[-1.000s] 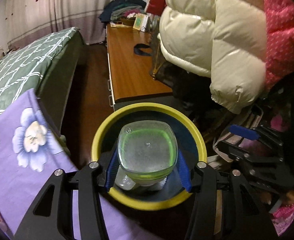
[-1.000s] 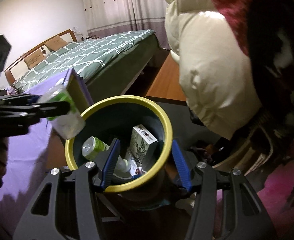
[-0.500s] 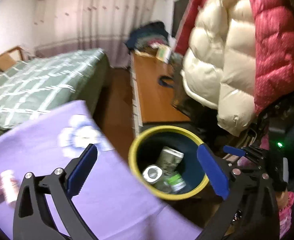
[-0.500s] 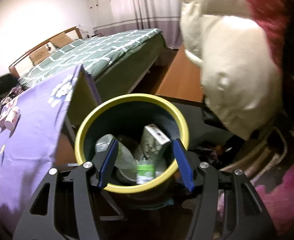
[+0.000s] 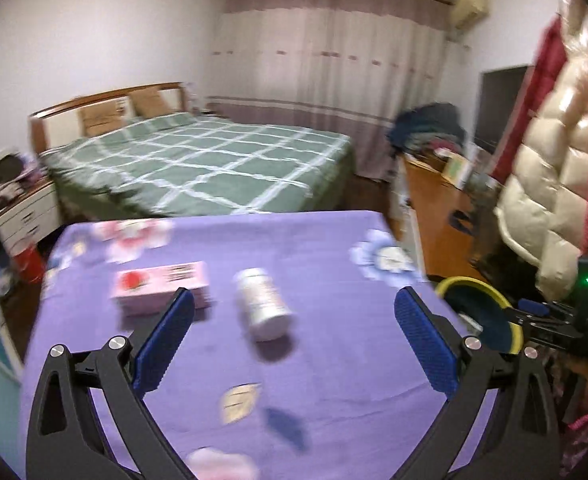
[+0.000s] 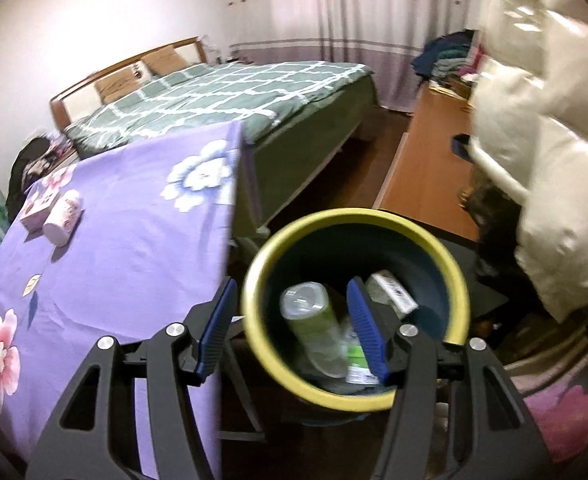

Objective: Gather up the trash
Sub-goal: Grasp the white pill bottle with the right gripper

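My left gripper (image 5: 294, 340) is open and empty above the purple tablecloth (image 5: 334, 380). A white bottle (image 5: 263, 308) lies on its side just ahead of it, with a pink box (image 5: 159, 286) to its left. My right gripper (image 6: 289, 328) grips the near rim of the yellow-rimmed dark bin (image 6: 460, 292), one finger inside and one outside. The bin holds a clear green-labelled bottle (image 6: 314, 320), a small carton (image 6: 392, 292) and other scraps. The bin (image 5: 474, 312) shows at the table's right edge in the left wrist view.
The table (image 6: 105, 260) stands left of the bin, with the bottle (image 6: 63, 216) and box (image 6: 37, 208) at its far left. A green checked bed (image 5: 197, 164) lies behind. A wooden desk (image 6: 430, 184) and hanging puffer coats (image 6: 546, 160) are on the right.
My left gripper let the green-labelled bottle drop into the bin, opened wide and swung left over the table. My right gripper kept hold of the bin, which shifted right in its view.
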Motion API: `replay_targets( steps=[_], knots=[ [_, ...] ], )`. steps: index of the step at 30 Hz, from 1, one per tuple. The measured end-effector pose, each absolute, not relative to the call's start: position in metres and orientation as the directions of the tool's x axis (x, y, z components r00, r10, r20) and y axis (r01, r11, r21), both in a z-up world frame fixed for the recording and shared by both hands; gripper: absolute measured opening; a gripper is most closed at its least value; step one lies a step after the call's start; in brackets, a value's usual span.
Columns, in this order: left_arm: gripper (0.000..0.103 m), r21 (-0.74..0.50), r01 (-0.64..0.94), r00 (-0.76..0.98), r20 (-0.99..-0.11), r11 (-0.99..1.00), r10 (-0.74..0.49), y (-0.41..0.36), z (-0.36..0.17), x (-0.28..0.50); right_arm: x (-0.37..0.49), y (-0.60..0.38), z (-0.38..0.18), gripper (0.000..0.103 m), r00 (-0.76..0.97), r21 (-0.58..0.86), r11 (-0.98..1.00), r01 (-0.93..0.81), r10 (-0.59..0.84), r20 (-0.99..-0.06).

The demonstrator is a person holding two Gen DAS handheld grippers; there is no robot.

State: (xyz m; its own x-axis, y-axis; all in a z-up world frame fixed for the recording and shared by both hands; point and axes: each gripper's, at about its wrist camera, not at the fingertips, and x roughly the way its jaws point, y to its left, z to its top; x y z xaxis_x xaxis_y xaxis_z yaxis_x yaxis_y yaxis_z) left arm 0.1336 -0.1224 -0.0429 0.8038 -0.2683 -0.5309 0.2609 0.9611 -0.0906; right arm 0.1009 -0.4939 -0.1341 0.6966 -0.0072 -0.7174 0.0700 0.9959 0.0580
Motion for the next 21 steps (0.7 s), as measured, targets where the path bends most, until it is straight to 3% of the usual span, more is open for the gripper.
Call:
replay_targets(
  steps=[8,21],
  knots=[
    [0.098,-0.108,0.083,0.849,-0.513,0.991,-0.127,-0.026,-0.051,0.124,0.141,-0.399,-0.129,0.055,0.682,0.078,0.995,-0.065,0.102,-0.724],
    [0.098,-0.141,-0.005,0.849,-0.523,0.99,-0.071,0.041,-0.067,0.116,0.21,-0.25,-0.138,0.056,0.589,0.158,0.951,-0.266,0.29,-0.754]
  ],
)
